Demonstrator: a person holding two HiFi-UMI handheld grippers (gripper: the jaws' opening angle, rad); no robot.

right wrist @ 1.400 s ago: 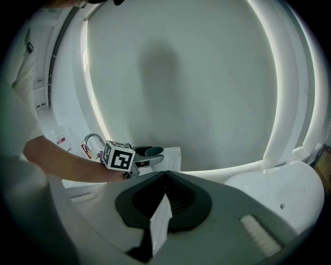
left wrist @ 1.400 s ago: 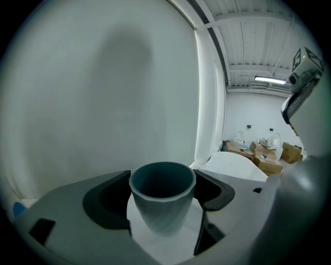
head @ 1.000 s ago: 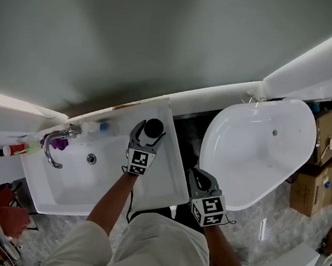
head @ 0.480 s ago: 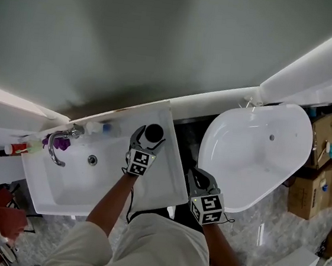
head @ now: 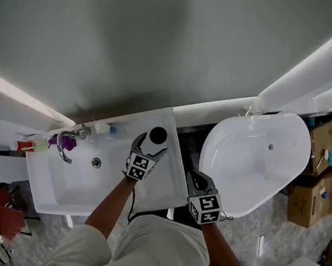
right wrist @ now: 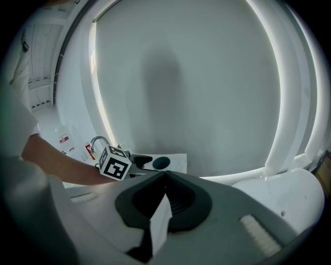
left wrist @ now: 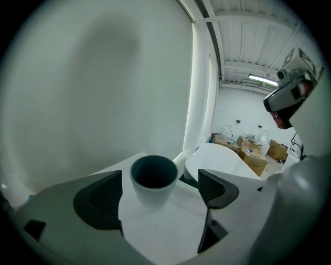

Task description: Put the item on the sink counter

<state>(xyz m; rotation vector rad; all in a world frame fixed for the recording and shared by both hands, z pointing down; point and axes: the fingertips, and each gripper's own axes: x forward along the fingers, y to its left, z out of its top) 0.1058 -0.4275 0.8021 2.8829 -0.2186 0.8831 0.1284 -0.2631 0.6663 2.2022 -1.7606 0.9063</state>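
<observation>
Teal-lined cup (left wrist: pixel 153 178), likely light, stiff and slick, stands upright on the sink counter (head: pixel 172 175) between the left gripper's (head: pixel 150 145) jaws, which have just been opening and touch nothing; best pinched across its wall.

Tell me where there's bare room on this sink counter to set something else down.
The flat ledge right of the basin, nearer the person than the cup, is bare to the counter's front edge. The back rim around the faucet is crowded with small bottles and a purple item.
</observation>
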